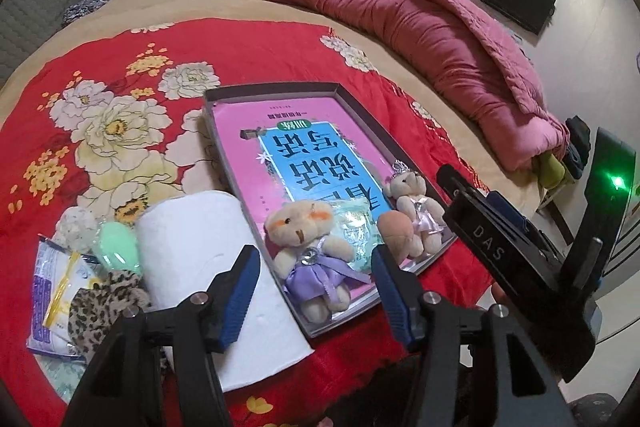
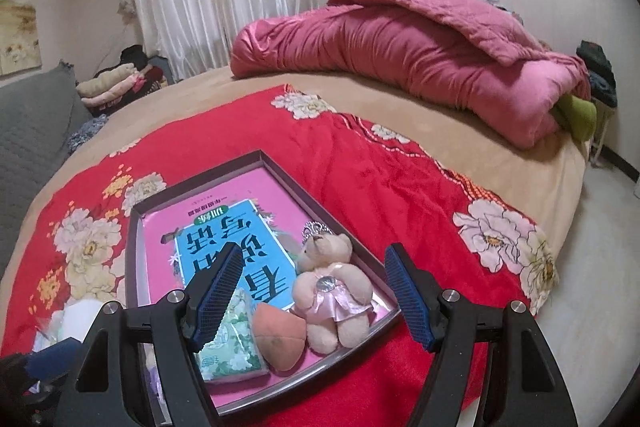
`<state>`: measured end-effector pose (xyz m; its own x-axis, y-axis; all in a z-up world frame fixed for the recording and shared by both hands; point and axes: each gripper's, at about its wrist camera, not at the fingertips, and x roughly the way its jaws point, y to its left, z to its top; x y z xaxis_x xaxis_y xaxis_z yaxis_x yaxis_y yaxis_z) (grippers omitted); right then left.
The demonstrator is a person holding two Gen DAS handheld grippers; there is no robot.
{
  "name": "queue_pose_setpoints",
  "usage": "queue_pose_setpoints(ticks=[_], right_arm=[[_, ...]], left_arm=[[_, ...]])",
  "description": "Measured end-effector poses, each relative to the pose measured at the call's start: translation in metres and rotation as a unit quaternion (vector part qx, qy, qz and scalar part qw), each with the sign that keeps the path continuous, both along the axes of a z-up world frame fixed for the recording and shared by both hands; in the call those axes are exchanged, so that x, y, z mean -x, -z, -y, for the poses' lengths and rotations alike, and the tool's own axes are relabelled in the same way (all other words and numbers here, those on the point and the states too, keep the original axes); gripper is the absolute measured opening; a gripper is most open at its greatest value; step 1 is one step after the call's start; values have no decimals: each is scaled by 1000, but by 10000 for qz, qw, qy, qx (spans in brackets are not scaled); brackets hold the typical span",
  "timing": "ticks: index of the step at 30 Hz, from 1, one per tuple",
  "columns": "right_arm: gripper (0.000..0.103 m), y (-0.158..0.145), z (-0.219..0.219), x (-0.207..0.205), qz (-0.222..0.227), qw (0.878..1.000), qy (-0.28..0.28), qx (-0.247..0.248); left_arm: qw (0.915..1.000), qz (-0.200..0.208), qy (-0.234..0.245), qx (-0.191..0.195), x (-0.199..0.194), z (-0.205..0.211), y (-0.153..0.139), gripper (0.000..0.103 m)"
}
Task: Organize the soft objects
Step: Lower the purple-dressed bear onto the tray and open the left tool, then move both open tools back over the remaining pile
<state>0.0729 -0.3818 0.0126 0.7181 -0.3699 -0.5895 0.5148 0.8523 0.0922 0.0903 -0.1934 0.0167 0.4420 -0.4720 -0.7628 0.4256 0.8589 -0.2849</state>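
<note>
A shallow grey box (image 1: 276, 89) (image 2: 200, 171) with a pink and blue book inside lies on the red floral blanket. In its near end lie a bear in a purple dress (image 1: 310, 253), a green tissue pack (image 1: 354, 227) (image 2: 234, 339), a peach sponge (image 1: 396, 231) (image 2: 280, 335) and a bear in a pink dress (image 1: 416, 209) (image 2: 332, 287). My left gripper (image 1: 314, 287) is open and empty, just in front of the purple bear. My right gripper (image 2: 314, 295) is open and empty, its jaws either side of the pink bear and sponge.
Left of the box lie a white paper roll (image 1: 208, 239), a green sponge (image 1: 118, 241), a leopard-print cloth (image 1: 104, 307), a white packet (image 1: 56, 291) and a speckled ball (image 1: 76, 223). A pink quilt (image 2: 420, 59) lies at the bed's far side. The right gripper's body (image 1: 516, 259) is at the right.
</note>
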Motion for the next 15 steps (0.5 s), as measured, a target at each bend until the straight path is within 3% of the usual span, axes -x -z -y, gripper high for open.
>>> queue_pose_setpoints(ticks=[7,15], right_arm=[[75,-13,-25,4,216,9980,-221,557],[75,-18,-37,10,233,9965,-147,794]], left_arm=[[9999,78,-138,69,5,-22,-10,58],[9995,160,-290,11,14,-52,-15,58]])
